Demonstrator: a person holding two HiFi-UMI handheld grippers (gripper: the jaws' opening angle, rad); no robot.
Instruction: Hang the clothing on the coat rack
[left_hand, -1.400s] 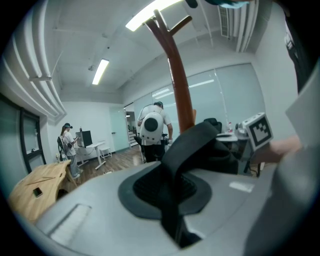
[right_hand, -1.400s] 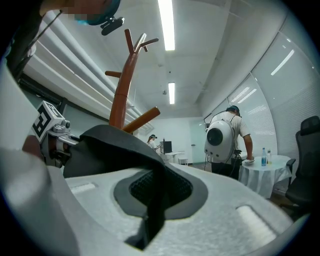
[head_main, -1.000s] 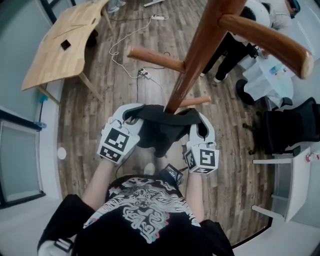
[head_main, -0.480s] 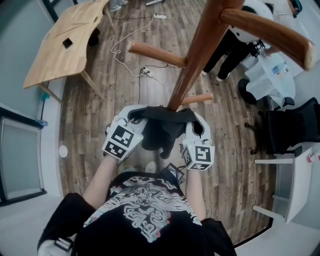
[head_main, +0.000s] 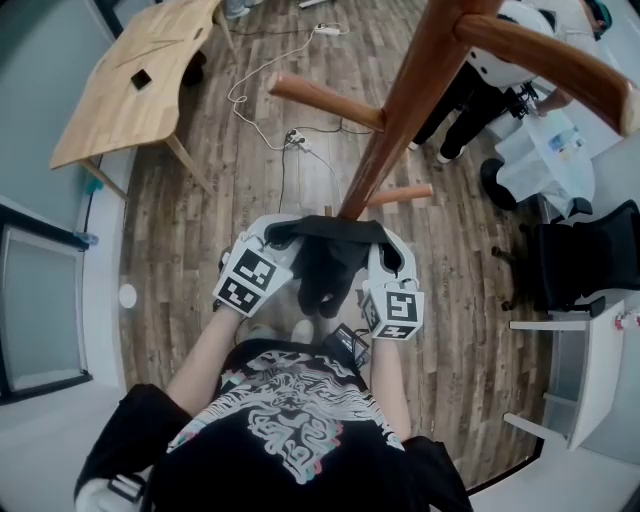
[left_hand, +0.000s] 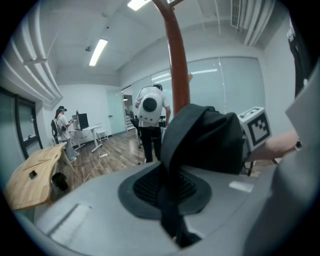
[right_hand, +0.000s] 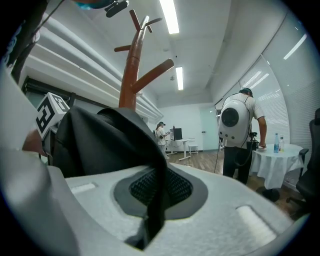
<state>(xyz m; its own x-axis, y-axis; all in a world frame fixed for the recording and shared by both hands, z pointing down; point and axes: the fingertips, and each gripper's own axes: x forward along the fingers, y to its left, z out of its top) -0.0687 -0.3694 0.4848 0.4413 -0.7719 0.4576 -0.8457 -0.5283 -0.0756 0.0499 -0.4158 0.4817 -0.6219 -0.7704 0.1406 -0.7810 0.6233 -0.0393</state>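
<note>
A black garment (head_main: 325, 258) is stretched between my two grippers just in front of the brown wooden coat rack pole (head_main: 395, 120). My left gripper (head_main: 275, 233) is shut on the garment's left edge, and the cloth (left_hand: 205, 140) runs pinched between its jaws (left_hand: 167, 197). On the right edge my right gripper (head_main: 385, 243) is shut too, with the fabric (right_hand: 110, 145) caught between its jaws (right_hand: 155, 200). Pegs stick out of the pole: a long one to the left (head_main: 325, 100), a short one low down (head_main: 400, 195), and a thick one at upper right (head_main: 550, 65). The garment hangs on none of them.
A wooden table (head_main: 130, 80) stands far left, with cables (head_main: 270, 70) across the plank floor. A person with a white backpack (right_hand: 237, 120) stands beyond the rack by a white-clothed table (head_main: 545, 150). At the right are a black chair (head_main: 590, 250) and a white desk (head_main: 590, 370).
Both grippers have sunk with the garment and drawn slightly closer together, nearer the pole. The cloth between them now hangs narrower.
</note>
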